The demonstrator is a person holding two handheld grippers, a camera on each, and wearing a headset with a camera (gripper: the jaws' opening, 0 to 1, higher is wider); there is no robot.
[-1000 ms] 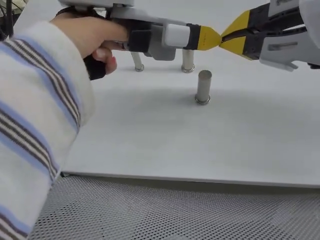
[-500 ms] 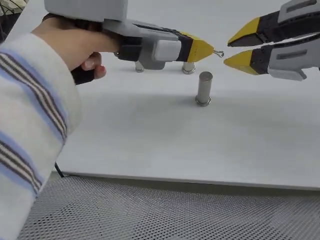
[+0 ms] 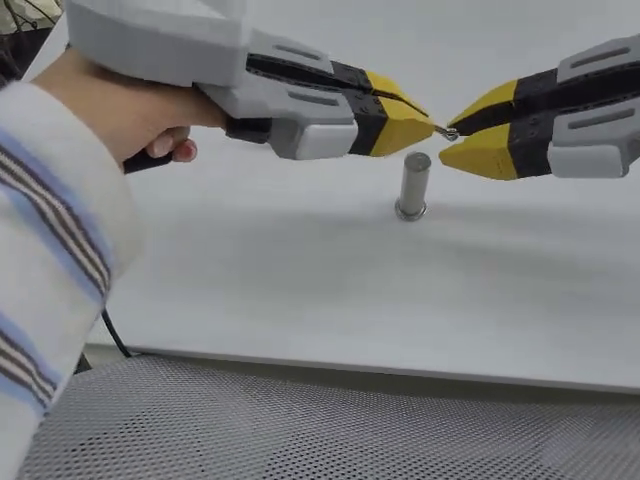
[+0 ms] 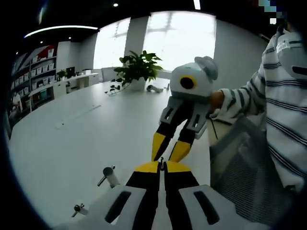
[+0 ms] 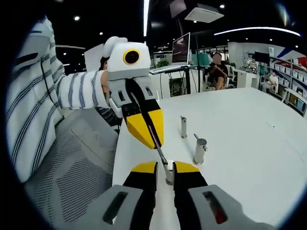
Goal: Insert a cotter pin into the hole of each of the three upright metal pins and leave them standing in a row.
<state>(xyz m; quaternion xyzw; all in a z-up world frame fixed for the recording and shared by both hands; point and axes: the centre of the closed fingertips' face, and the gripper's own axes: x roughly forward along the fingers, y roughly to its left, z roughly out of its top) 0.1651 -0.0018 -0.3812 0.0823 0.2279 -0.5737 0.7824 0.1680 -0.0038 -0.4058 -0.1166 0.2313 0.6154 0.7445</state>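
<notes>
Though not yet inserted, cotter pin (image 3: 443, 129): aloft between the two gripper tips, over the middle of the bench top (image 3: 300, 290), well back from its near edge.
Step in hand: mid-air handover or regrip, judged from both tips meeting on the one pin; insertion not begun.
Left gripper (image 3: 432, 122): clamped tight on the cotter pin's legs, eye end poking out toward the other tool.
Right gripper (image 3: 445, 143): parted a little, tips above and below the eye; upper tip at or against it, lower tip clear; no firm grip yet.
Nearest metal pin (image 3: 412, 183): upright just below the meeting tips, hole not discernible, nothing seen through it.
Second metal pin (image 5: 200, 150): upright, farther from the near edge, apparently with something thin crosswise near its top; too small to be sure.
Third metal pin (image 5: 183, 127): upright beyond it, apart.
Next move, as a guess: close on the eye, release the legs, then level the legs with the hole of the nearest metal pin and push straight through without tipping it.
</notes>
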